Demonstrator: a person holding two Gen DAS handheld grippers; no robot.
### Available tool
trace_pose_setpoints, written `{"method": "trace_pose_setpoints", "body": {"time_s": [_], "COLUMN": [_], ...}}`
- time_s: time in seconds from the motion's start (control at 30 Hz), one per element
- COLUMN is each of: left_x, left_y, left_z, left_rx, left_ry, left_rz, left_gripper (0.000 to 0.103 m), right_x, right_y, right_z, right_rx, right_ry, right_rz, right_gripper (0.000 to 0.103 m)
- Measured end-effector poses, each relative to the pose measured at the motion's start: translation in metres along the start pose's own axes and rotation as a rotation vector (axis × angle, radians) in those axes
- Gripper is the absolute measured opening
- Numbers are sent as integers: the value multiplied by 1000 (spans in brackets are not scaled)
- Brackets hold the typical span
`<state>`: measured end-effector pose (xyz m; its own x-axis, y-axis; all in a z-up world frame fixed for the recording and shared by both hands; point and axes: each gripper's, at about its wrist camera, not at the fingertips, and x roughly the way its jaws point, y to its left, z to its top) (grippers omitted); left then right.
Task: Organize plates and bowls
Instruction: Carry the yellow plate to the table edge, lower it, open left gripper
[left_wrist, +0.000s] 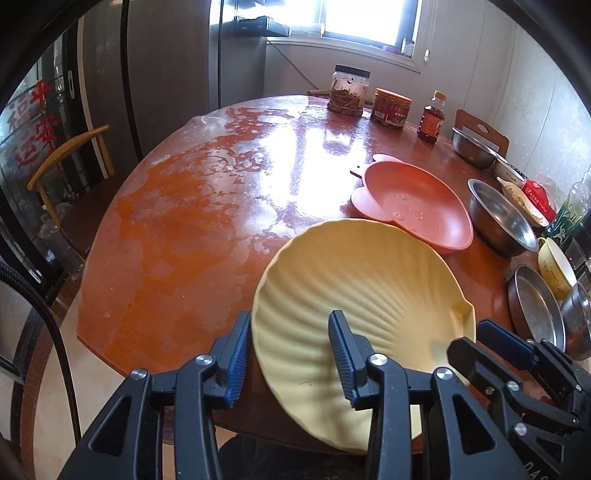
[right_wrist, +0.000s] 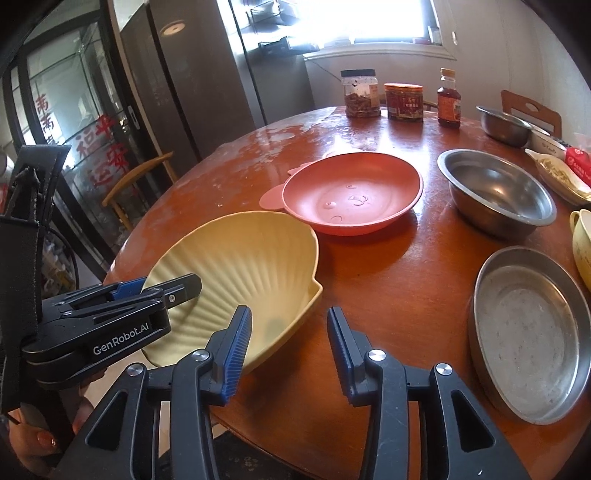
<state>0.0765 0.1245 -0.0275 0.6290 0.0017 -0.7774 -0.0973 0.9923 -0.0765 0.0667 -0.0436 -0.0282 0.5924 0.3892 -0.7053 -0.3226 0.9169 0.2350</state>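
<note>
A yellow shell-shaped plate (left_wrist: 354, 280) (right_wrist: 236, 258) lies at the round table's near edge, with part of it hanging over the edge. My left gripper (left_wrist: 290, 350) (right_wrist: 171, 284) straddles the plate's left rim. Its jaws stand apart, with one finger outside the rim and one over the ribbed inside. My right gripper (right_wrist: 290, 332) (left_wrist: 471, 338) stands open at the plate's right corner, its left finger over the plate and its right finger over bare table. A pink eared plate (left_wrist: 413, 206) (right_wrist: 351, 192) sits just behind the yellow one.
On the right stand a steel bowl (right_wrist: 495, 192), a flat steel pan (right_wrist: 528, 343) and a yellow mug (right_wrist: 581, 243). Two jars (right_wrist: 360, 94), a sauce bottle (right_wrist: 448, 99) and a second steel bowl (right_wrist: 502, 123) line the far edge. A chair (left_wrist: 66, 166) stands at the left.
</note>
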Motion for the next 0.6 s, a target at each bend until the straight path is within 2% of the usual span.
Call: {"method": "trace_pose_setpoints", "body": {"time_s": [0.03, 0.13, 0.43, 0.6], "left_x": [-2, -7, -29, -33], "left_y": [-1, -2, 4, 9], "left_z": [0, 1, 6, 13], "left_rx": [3, 5, -28, -27], "left_ry": [-6, -22, -75, -80], "left_rz": [13, 45, 120, 118], "left_gripper": [48, 53, 57, 58], "right_x": [-2, -9, -29, -31], "right_y": [-2, -10, -33, -42], "right_z": [0, 0, 0, 10], "right_rx": [9, 34, 95, 98], "right_ry": [-1, -12, -55, -79], "right_rz": [2, 4, -21, -55], "right_gripper": [50, 55, 58, 58]}}
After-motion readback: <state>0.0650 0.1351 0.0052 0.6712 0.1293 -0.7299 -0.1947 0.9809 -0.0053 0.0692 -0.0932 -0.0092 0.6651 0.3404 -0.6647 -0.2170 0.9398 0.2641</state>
